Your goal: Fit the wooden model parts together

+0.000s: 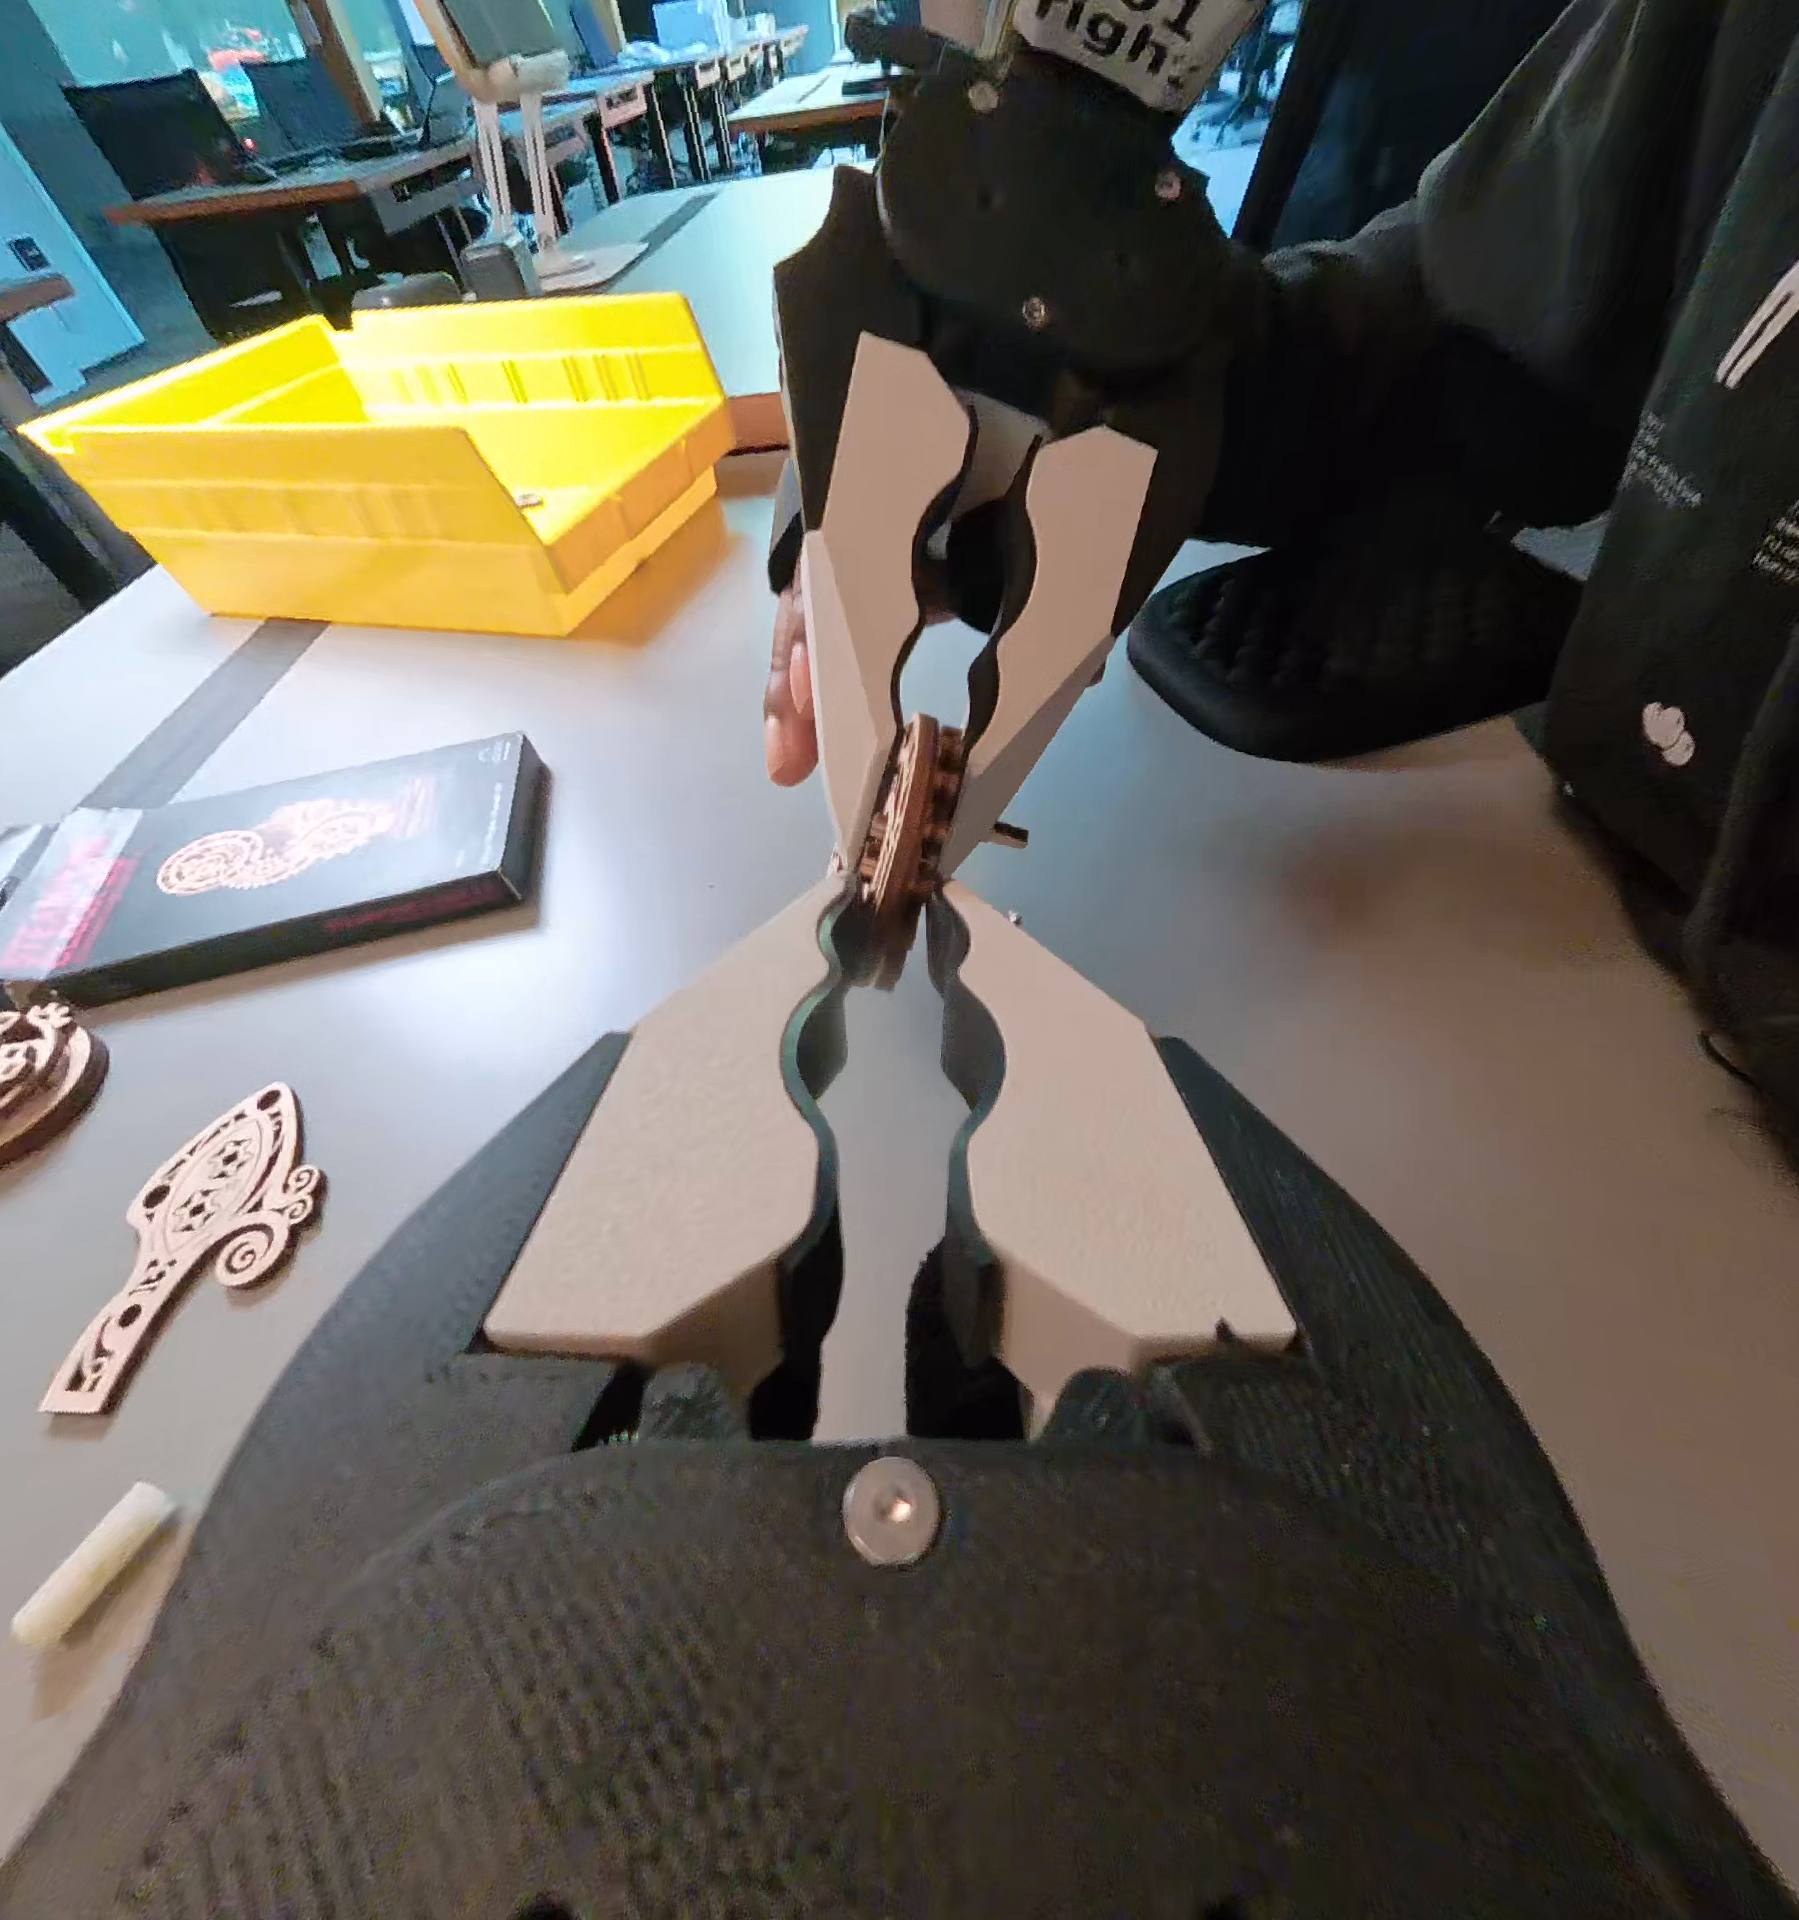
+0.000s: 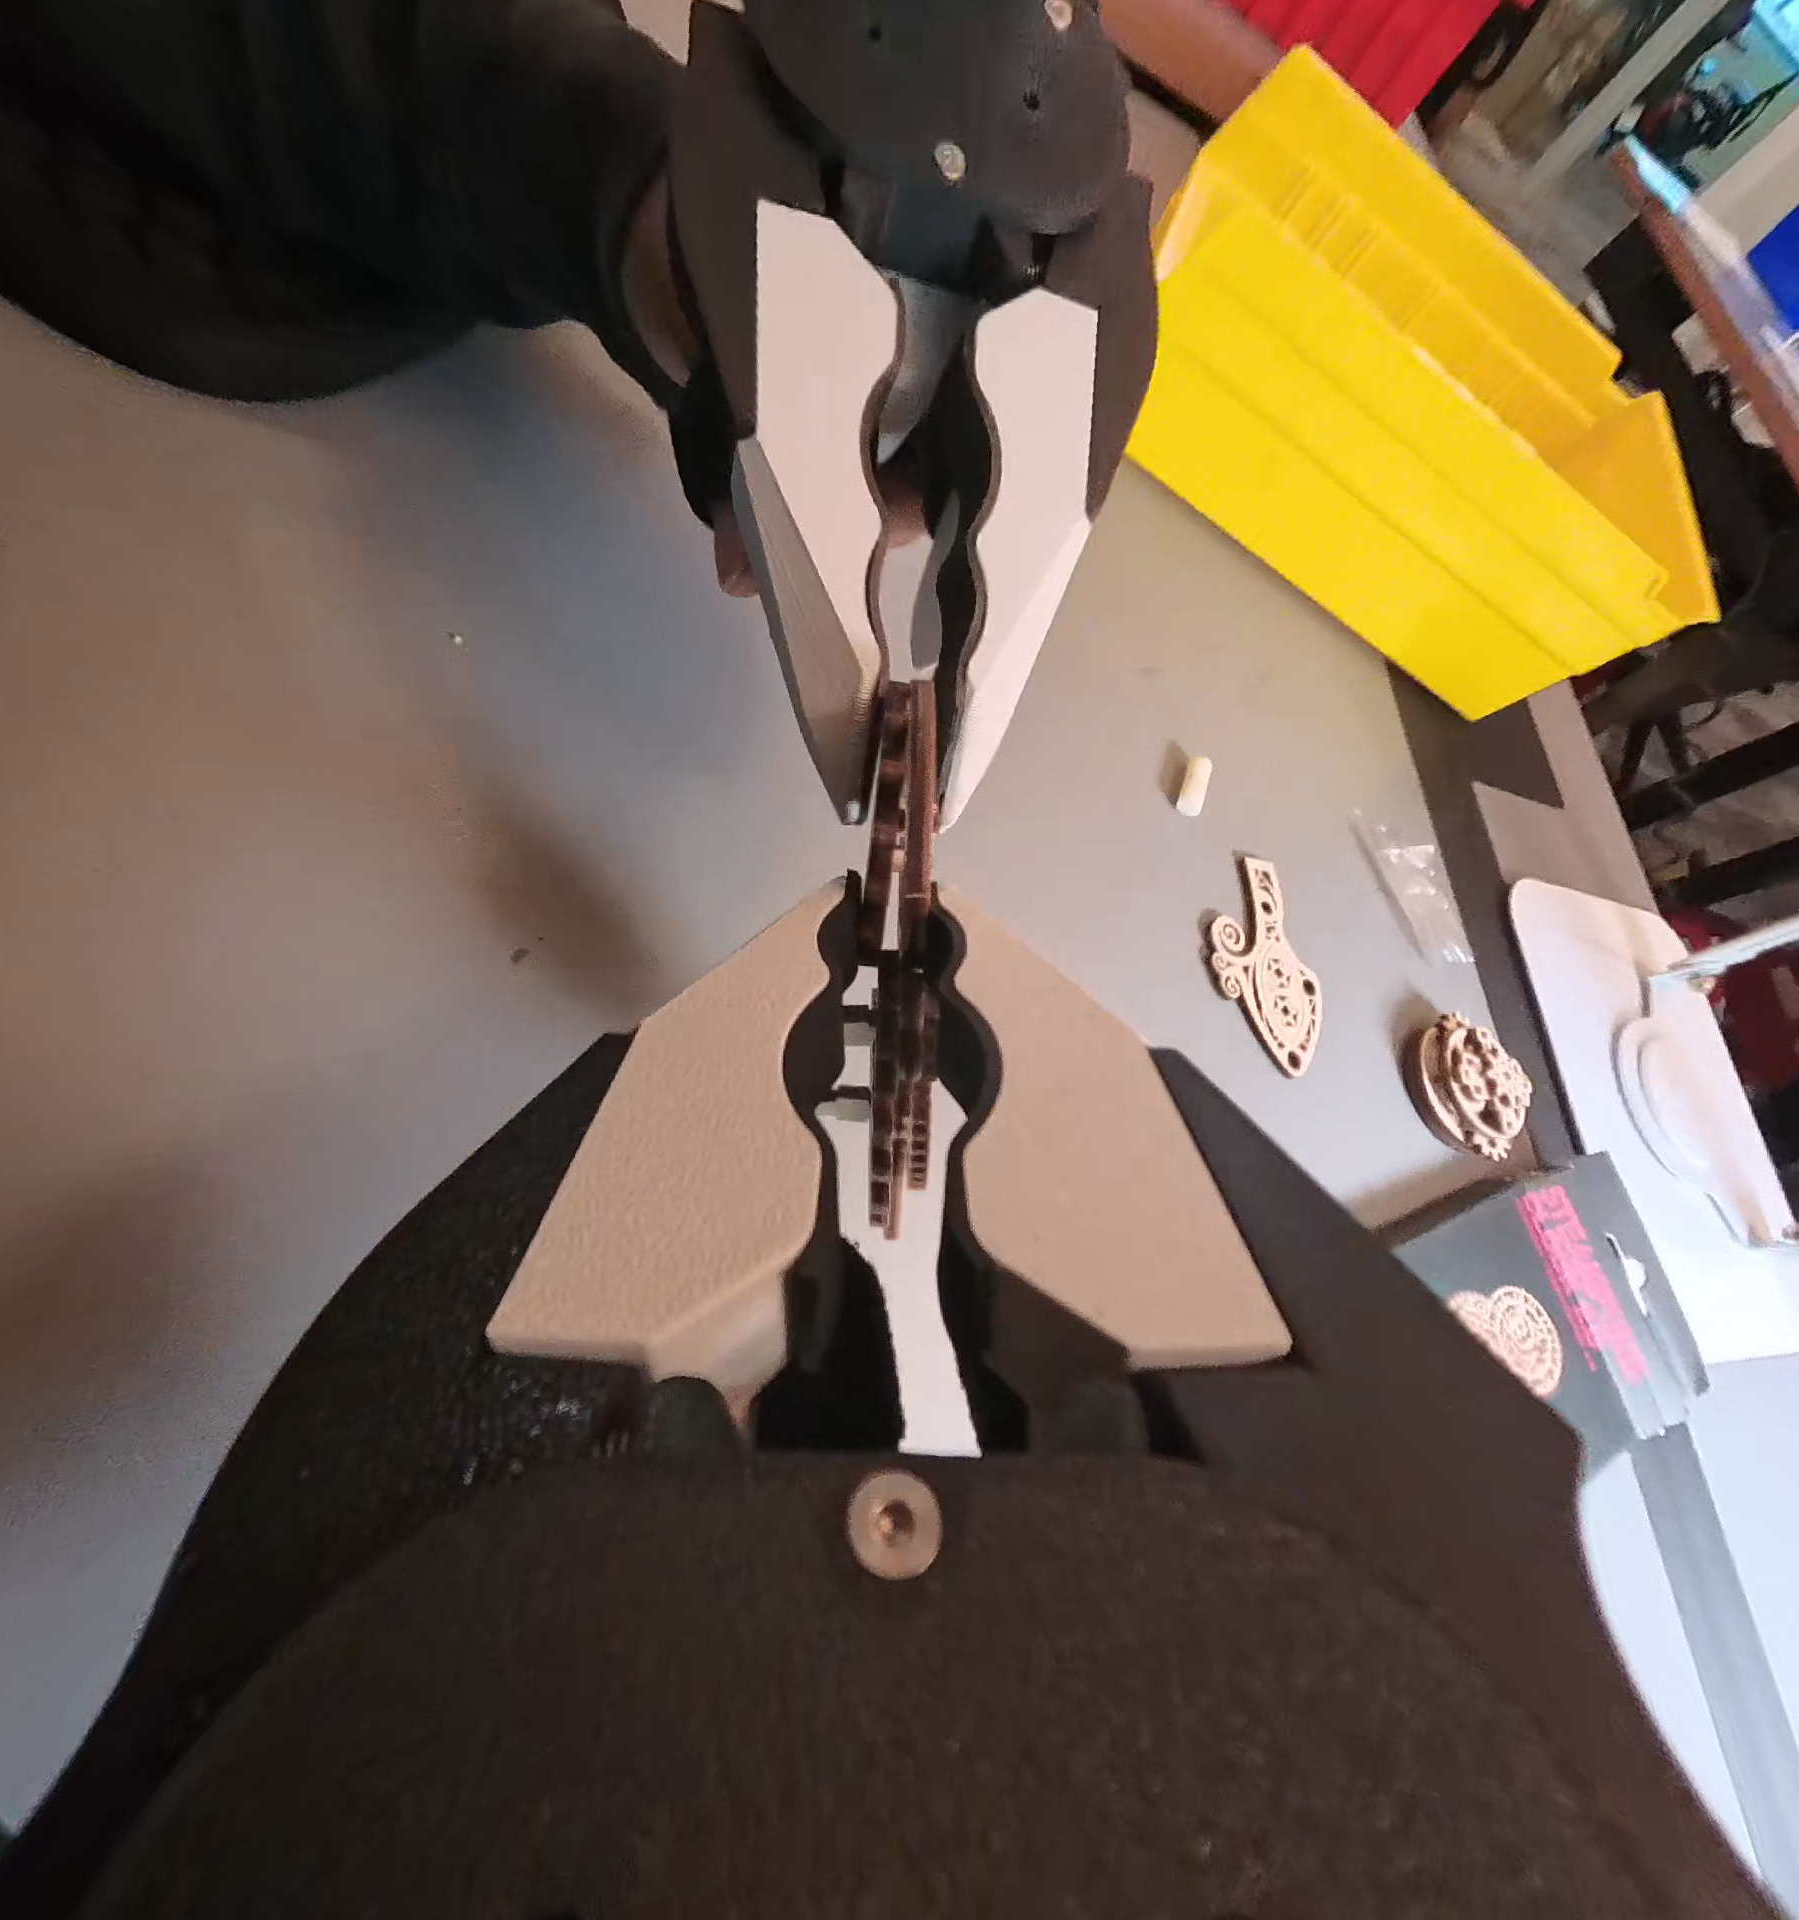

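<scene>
Held the wooden gear disc edge-on in the air above the grey table, pinched from opposite ends. Had the left gripper closed to a narrow gap on the disc's near rim, and the right gripper closed just as narrowly on its far rim, tips almost meeting.

Judged as light, stiff and brittle: thin laser-cut layers with fine teeth, likely to snap or split apart under a twisting squeeze. Best taken across the flat faces near the rim, not on the teeth, and pressed together squarely.

Left lying on the left side of the table: a pale fretwork piece, a second round gear assembly and a small white peg. Further off, stacked yellow bins.

Noted writing in three places, none repeated here: red and white print on the black kit box, a white tag atop the right gripper, and white print on a dark jacket at the right.
</scene>
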`<state>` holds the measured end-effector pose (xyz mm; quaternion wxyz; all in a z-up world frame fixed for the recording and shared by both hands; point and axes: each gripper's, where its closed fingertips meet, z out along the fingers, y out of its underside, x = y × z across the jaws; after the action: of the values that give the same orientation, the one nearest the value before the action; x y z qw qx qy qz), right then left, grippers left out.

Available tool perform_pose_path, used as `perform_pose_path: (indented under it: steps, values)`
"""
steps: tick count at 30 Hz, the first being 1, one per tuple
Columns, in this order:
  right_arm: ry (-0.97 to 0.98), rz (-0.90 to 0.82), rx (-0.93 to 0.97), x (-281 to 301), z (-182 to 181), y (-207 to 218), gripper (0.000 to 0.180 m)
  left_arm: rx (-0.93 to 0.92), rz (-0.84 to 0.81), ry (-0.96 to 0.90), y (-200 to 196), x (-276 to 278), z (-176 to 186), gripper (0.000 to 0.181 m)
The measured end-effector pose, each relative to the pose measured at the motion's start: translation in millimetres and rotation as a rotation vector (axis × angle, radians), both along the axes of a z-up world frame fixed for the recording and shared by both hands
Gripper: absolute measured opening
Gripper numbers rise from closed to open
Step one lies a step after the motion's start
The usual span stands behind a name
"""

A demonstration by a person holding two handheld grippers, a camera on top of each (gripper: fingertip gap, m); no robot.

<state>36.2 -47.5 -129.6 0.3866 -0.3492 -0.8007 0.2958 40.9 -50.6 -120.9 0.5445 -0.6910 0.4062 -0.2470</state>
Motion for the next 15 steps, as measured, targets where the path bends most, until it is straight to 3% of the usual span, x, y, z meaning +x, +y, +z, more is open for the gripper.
perform_pose_path:
  steps: [5, 9, 15]
  values:
    - [0.093, -0.024, -0.12, -4.7, 23.0, -3.1, 0.017, -0.02, -0.065, -0.28, -3.7, -7.0, 21.5, 0.007]
    - [0.135, -0.013, -0.284, -1.5, 45.0, -6.6, 0.038, -0.034, -0.093, -0.444, -4.2, -13.4, 35.6, 0.008]
    - [0.152, -0.042, -0.508, 7.3, 61.8, 8.4, 0.044, -0.125, -0.06, -0.656, 5.3, -22.5, 47.5, 0.008]
